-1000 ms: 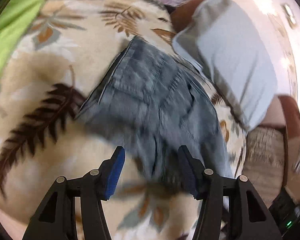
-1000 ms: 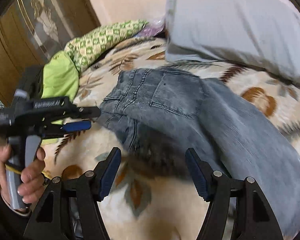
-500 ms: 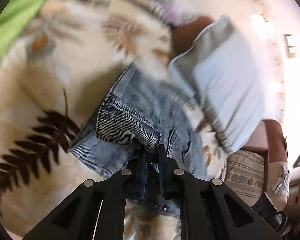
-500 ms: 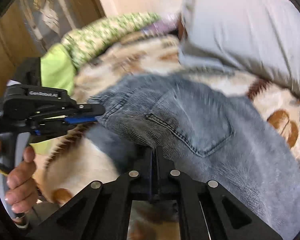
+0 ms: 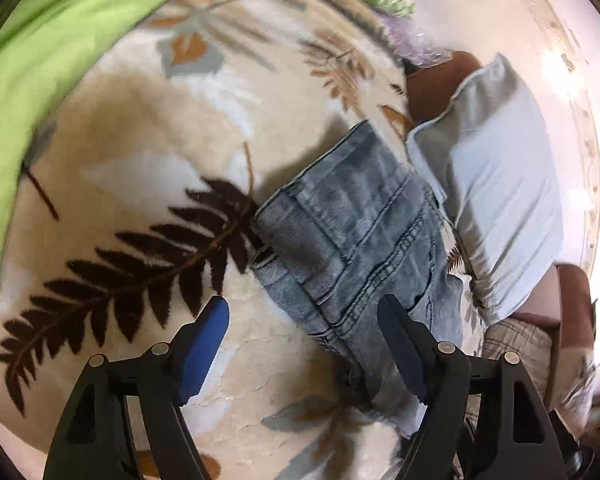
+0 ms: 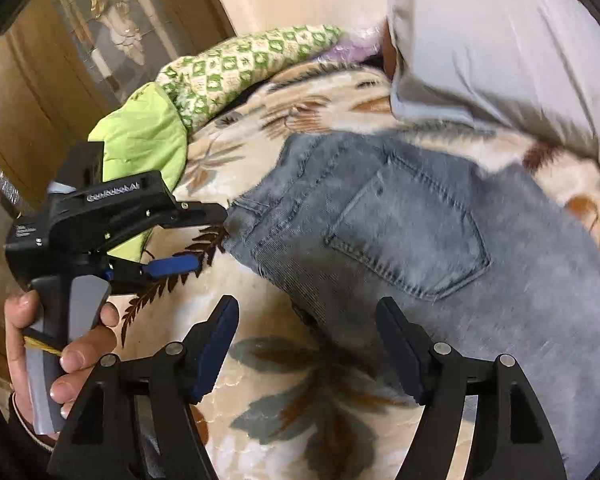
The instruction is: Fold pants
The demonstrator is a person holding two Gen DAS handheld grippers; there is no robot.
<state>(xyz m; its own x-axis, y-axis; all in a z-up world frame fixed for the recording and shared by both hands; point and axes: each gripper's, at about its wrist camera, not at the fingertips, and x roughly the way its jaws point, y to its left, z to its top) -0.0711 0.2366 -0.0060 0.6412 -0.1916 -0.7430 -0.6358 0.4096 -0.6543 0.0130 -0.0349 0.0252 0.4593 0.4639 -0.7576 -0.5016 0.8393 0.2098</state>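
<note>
Jeans (image 6: 440,240) lying on the bed (image 5: 140,168).
Left gripper (image 5: 304,344) and right gripper (image 6: 308,344) are hovering above them, jaws spread wide, gripping nothing.

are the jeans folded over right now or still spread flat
Folded lengthwise: the jeans lie as one narrow strip on the blanket, back pocket up.

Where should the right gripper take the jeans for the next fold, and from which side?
Probably the near edge of the jeans, just below the back pocket, coming in low from the near side. That edge is a doubled fold, slightly raised off the blanket, so one finger can slide under. The right gripper is open and already faces it.
</note>
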